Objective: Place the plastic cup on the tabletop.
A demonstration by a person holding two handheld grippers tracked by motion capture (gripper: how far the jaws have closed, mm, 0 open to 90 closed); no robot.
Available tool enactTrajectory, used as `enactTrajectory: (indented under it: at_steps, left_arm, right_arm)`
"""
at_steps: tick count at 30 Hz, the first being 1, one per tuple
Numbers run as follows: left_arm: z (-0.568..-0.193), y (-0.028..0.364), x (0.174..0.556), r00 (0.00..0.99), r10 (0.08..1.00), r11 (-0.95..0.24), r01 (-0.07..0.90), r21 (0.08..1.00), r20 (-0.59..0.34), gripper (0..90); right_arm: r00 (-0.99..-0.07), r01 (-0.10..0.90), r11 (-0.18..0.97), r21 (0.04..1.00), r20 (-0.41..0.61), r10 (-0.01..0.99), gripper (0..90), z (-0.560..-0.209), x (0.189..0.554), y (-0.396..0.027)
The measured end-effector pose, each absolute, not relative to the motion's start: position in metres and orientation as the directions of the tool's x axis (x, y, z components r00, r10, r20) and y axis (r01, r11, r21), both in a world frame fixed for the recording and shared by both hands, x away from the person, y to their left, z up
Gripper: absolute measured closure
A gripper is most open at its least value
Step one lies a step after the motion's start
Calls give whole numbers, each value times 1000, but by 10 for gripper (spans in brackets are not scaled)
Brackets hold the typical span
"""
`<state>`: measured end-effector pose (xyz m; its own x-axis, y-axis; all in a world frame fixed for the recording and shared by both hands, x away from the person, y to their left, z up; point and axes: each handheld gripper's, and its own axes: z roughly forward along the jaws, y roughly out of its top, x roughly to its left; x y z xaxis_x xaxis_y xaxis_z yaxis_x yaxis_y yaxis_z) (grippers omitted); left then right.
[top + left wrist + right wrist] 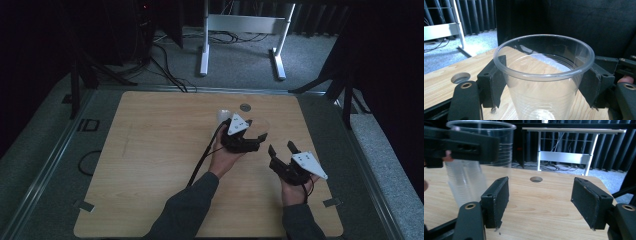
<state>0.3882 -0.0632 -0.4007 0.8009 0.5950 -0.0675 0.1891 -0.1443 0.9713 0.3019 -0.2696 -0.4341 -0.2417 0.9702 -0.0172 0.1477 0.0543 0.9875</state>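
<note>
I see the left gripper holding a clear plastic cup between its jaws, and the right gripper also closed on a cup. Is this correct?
Not fully. The left gripper does hold the clear plastic cup between its jaws, but the right gripper holds nothing: its jaws stand open over the bare wooden table, as the right gripper view shows.

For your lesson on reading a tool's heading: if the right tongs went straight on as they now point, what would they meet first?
Probably nothing: the right tongs face bare table, the clear cup off to their side. Depth is unclear.
</note>
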Motion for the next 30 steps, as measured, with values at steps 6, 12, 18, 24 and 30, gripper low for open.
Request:
enactTrajectory:
  at_steps: [6,12,18,24,30]
  left_arm:
    - [-403,-62,387,798,599,-141,184,973,-64,286]
    - [-406,-62,384,798,600,-144,177,974,-57,286]
    - [-410,-60,381,793,607,-141,170,975,-50,286]
    - [-414,-59,379,792,608,-135,172,976,-55,286]
    - [-419,-58,379,789,611,-135,177,975,-59,286]
  right_arm:
    - [-224,156,40,987,-4,975,301,-435,303,-274]
    - [-218,157,34,987,1,976,301,-436,303,-276]
    - [-209,157,30,987,4,978,301,-436,304,-278]
    - [-198,156,20,988,11,980,300,-435,303,-281]
    - [-196,160,20,987,12,980,301,-436,303,-282]
